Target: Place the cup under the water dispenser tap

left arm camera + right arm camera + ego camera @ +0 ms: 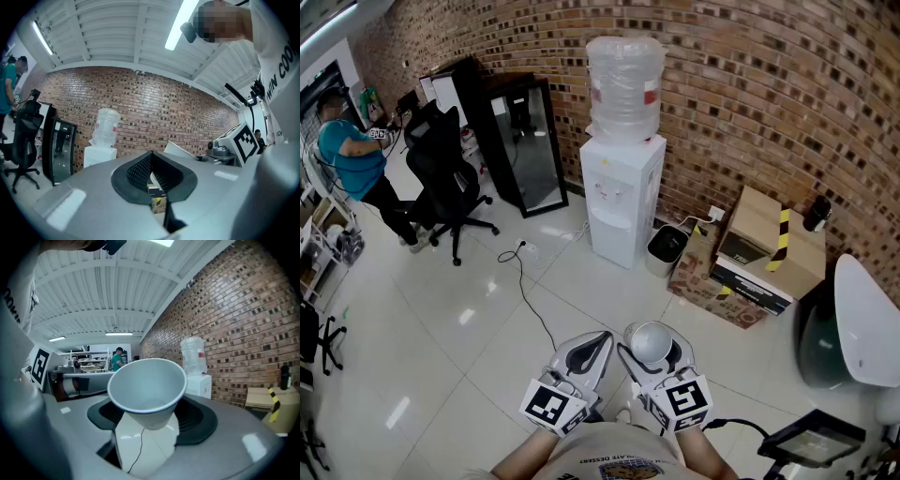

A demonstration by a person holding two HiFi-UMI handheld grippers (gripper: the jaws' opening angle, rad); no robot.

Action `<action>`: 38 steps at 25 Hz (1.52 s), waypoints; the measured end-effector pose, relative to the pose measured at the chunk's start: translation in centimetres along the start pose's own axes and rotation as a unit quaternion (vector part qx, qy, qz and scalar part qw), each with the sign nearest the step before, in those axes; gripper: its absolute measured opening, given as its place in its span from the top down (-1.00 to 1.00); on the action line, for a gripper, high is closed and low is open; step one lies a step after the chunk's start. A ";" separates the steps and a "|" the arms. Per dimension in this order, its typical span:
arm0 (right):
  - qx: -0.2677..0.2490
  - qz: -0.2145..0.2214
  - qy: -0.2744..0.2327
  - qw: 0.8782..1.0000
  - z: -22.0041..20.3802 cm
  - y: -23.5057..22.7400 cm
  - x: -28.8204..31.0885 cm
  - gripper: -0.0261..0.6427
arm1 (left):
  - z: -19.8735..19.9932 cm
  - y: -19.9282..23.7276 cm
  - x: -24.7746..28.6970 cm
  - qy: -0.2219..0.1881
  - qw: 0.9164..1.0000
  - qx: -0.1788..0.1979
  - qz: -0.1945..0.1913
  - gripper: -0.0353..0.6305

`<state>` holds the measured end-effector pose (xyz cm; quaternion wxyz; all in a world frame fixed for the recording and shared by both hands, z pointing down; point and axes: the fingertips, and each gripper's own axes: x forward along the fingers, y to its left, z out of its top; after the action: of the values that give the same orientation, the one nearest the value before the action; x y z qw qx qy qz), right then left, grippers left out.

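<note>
Head view: floor cable (pixel 525 300) left of cup (pixel 652 344), bin (pixel 667 246) right of dispenser (pixel 619 202).

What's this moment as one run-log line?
right gripper: shut on white paper cup | left gripper: shut, empty | white water dispenser: ahead, not yet reached

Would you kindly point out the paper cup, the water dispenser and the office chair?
Paper cup (pixel 147 381): right gripper view, inside wall.
Water dispenser (pixel 614 223): head view, white front panel.
Office chair (pixel 439 157): head view, black backrest.

Bright strip light (pixel 180 26) glares off floor (pixel 470 317) — edges fisheye-bent.
</note>
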<state>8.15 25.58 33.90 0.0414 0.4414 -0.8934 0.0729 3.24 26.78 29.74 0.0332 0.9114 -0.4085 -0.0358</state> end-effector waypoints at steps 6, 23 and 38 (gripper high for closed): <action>0.003 -0.006 0.000 1.000 0.1 -1.9 -0.6 -0.06 | 0.0 -0.9 1.7 0.004 1.000 0.008 -0.004 0.89; 0.004 -0.005 0.029 1.000 -1.3 -6.4 5.4 -0.06 | -2.5 4.3 7.1 0.010 1.000 -0.020 -0.004 0.89; 0.002 -0.011 0.050 0.999 0.3 -10.0 17.0 -0.06 | -2.0 15.1 13.1 0.016 0.999 -0.039 -0.009 0.89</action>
<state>5.78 6.17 36.90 0.0856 0.4475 -0.8850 0.0964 0.93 7.02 32.55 0.0754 0.9135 -0.3980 -0.0377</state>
